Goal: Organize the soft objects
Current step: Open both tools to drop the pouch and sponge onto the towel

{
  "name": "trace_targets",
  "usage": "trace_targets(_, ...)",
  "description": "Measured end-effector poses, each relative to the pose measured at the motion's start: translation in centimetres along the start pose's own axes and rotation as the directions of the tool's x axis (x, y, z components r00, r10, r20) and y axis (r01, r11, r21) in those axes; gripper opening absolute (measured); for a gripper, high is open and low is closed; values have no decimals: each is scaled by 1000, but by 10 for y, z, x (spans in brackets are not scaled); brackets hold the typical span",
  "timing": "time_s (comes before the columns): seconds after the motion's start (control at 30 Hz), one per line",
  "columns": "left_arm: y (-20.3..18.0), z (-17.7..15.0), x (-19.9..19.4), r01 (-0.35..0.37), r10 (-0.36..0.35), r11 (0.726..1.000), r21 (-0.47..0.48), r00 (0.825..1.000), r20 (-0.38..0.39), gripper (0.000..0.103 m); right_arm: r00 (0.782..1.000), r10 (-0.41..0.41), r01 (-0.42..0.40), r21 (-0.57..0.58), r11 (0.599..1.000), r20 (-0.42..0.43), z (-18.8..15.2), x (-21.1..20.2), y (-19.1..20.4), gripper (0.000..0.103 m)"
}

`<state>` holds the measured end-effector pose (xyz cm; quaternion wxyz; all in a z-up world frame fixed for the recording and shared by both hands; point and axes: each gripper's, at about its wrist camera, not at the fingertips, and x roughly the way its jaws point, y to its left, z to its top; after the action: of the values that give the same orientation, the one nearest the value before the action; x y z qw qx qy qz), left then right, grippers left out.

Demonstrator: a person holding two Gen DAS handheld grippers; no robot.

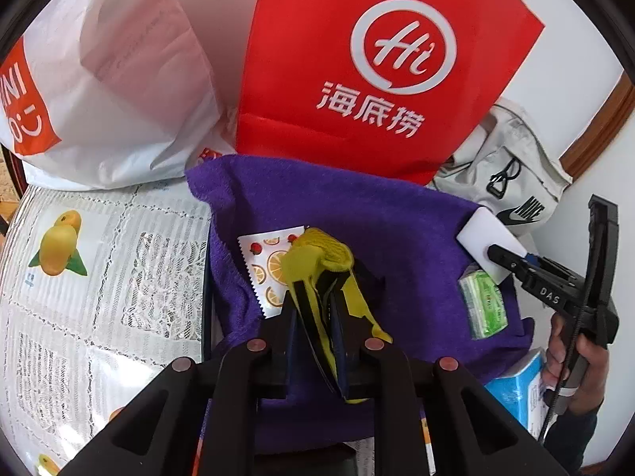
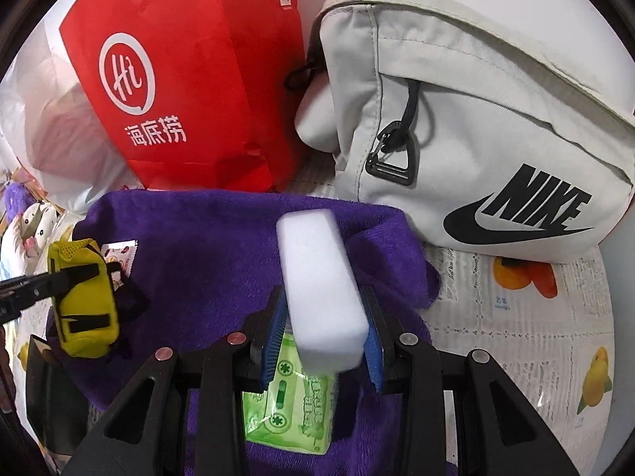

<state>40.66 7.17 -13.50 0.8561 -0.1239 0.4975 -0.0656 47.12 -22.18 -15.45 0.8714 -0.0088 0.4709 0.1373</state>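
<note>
My left gripper [image 1: 317, 297] is shut on a yellow-and-black fabric pouch [image 1: 313, 261], held over a purple towel [image 1: 381, 214]; the pouch also shows in the right wrist view [image 2: 85, 297]. My right gripper [image 2: 323, 333] is shut on a white sponge block [image 2: 317, 277], held above a green tissue pack [image 2: 293, 416] that lies on the purple towel [image 2: 198, 246]. In the left wrist view the white sponge block [image 1: 488, 238] and the right gripper [image 1: 504, 256] are at the right, next to the green tissue pack [image 1: 482, 305].
A red paper bag [image 1: 377, 59] and a white plastic bag [image 1: 111, 91] stand behind the towel. A grey Nike bag [image 2: 476, 127] lies at the right. A fruit-print sachet [image 1: 264, 265] lies on the towel. A blue tissue pack [image 1: 516, 388] sits near the right hand. A lace tablecloth [image 1: 99, 285] covers the table.
</note>
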Motion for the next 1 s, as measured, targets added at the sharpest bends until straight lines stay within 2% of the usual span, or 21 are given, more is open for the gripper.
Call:
trace_targets(0.13, 0, -1, 1, -10, 10, 1000, 15, 1000, -15, 22, 1000, -16, 16, -28, 999, -2, -1, 1, 4, 37)
trace_targets(0.2, -1, -2, 0, -18, 19, 999, 27, 1000, -25, 29, 1000, -24, 24, -48, 999, 9, -2, -2, 10, 43)
trace_targets(0.27, -3, -4, -3, -30, 31, 999, 44, 999, -25, 47, 999, -37, 38, -55, 998, 26, -1, -6, 13, 56)
trace_targets(0.33, -3, -5, -9, -45, 46, 998, 54, 999, -14, 57, 998, -52, 54, -66, 996, 43, -4, -16, 13, 61)
trace_targets(0.5, -2, -12, -28, -73, 73, 996, 54, 997, 2, 62, 994, -76, 82, -82, 993, 78, -12, -42, 19, 64)
trace_targets(0.53, -1, -13, -32, -79, 79, 996, 52, 997, 7, 62, 993, -74, 81, -83, 993, 88, -15, -48, 21, 68)
trace_targets(0.67, 2, -24, -52, -98, 97, 994, 38, 995, 35, 62, 986, -77, 91, -91, 992, 149, -33, -79, 28, 69)
trace_targets(0.8, 6, -38, -71, -116, 115, 993, 23, 992, 56, 62, 981, -38, 54, -79, 995, 189, -60, -111, 40, 69)
trace_targets(0.87, 7, -47, -79, -109, 108, 994, 12, 993, 56, 62, 984, 5, 8, -74, 997, 176, -78, -123, 49, 69)
trace_targets(1.0, 7, -67, -92, -100, 99, 995, 15, 993, 60, 62, 987, 19, -2, -101, 995, 162, -112, -139, 67, 68)
